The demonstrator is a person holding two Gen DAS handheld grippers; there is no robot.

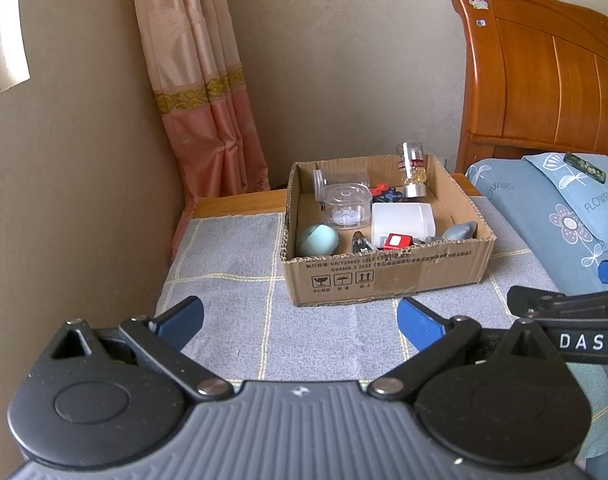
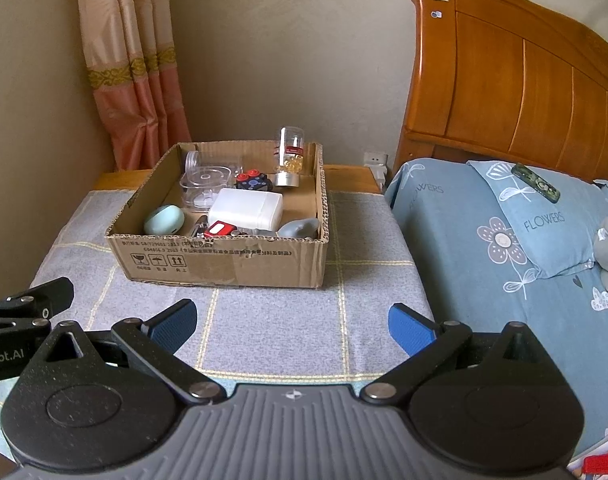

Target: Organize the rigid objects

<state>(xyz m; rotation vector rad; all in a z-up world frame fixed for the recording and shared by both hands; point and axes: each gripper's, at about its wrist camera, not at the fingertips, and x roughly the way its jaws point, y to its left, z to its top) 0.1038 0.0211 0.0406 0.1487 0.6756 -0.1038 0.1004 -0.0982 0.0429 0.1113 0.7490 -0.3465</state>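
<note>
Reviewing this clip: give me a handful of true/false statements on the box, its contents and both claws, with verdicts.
1. Both claws hold nothing. True: the left claw and the right claw stand open over the grey checked cloth.
2. The cardboard box is empty. False: it holds several items, among them a white container and a teal egg-shaped object.
3. The clear bottle with yellow capsules stands upside down on its silver cap at the box's far side. True.
4. The box sits on the blue flowered pillow. False: it rests on the grey checked cloth, left of the bed.
5. A wooden headboard rises behind the pillow. True.
</note>
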